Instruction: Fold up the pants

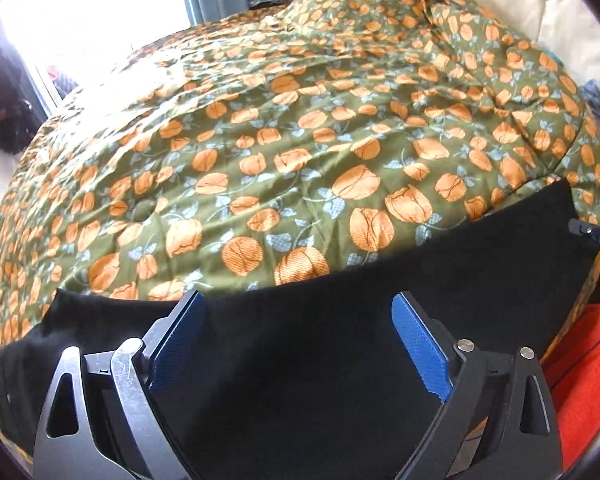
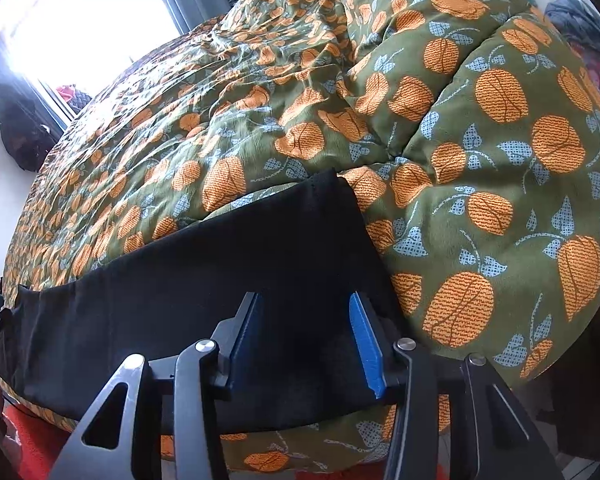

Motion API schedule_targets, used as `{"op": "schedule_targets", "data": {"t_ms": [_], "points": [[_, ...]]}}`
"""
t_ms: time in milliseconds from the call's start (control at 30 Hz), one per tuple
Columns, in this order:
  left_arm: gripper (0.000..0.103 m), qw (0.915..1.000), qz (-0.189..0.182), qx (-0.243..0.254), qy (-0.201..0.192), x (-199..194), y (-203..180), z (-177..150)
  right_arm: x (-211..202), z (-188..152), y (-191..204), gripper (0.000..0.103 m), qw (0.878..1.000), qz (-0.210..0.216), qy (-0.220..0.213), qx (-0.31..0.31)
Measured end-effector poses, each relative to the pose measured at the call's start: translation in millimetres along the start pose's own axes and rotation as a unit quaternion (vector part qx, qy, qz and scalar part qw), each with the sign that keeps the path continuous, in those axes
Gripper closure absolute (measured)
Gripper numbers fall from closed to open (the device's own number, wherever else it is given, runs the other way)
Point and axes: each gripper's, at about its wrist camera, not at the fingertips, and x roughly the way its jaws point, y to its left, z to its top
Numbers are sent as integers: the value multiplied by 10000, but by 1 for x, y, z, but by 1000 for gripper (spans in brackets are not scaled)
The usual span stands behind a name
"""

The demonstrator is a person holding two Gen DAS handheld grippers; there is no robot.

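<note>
Black pants (image 1: 308,340) lying flat as a long band across the near edge of the bed, on top of the green quilt (image 1: 300,152) printed with orange flowers. Seen again in the right wrist view as the same dark band (image 2: 220,264), one squared end of it reaching furthest onto the quilt (image 2: 480,160), beside a puffed fold of that quilt.

Left hand-held gripper (image 1: 300,320) poised over the pants, blue-padded fingers (image 1: 420,344) spread wide apart, nothing pinched between them. Black cloth filling the whole gap below the fingers; touching the cloth or just above it, cannot tell.

Right hand-held gripper (image 2: 304,332) likewise over the pants, near their squared end, blue pads (image 2: 366,344) apart with only flat cloth showing between. Narrower gap than on the left, yet clearly not closed on anything.

Tip of the other tool visible at the far right edge of the pants in the left view, and at their far left edge in the right view.

Orange-red fabric (image 1: 584,376) just beyond the pants at the bed's near side. Bright window (image 2: 88,28) beyond the far side of the quilt.
</note>
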Motion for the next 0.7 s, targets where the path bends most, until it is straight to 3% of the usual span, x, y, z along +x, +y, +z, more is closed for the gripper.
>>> {"op": "schedule_targets", "data": {"t_ms": [133, 233, 333, 433, 500, 567, 700], "points": [[23, 9963, 298, 351, 726, 39, -29, -29, -4, -1, -4, 57, 9999, 118, -71, 104], [22, 9965, 351, 632, 425, 15, -53, -68, -6, -3, -5, 57, 9998, 132, -111, 55], [22, 9956, 228, 792, 454, 1, -68, -88, -11, -3, -10, 57, 9992, 308, -190, 172], [20, 9968, 47, 549, 579, 0, -62, -87, -34, 2, -33, 57, 9919, 818, -610, 750], [18, 9970, -137, 246, 718, 4, -52, -83, -53, 6, -54, 45, 9842, 1009, -815, 1206], [18, 9970, -227, 112, 728, 3, -49, -84, -63, 9, -73, 38, 9789, 1116, -716, 1557], [16, 9976, -211, 119, 647, 5, -51, -88, -60, -7, -83, 38, 9695, 1484, 35, 1950]]}}
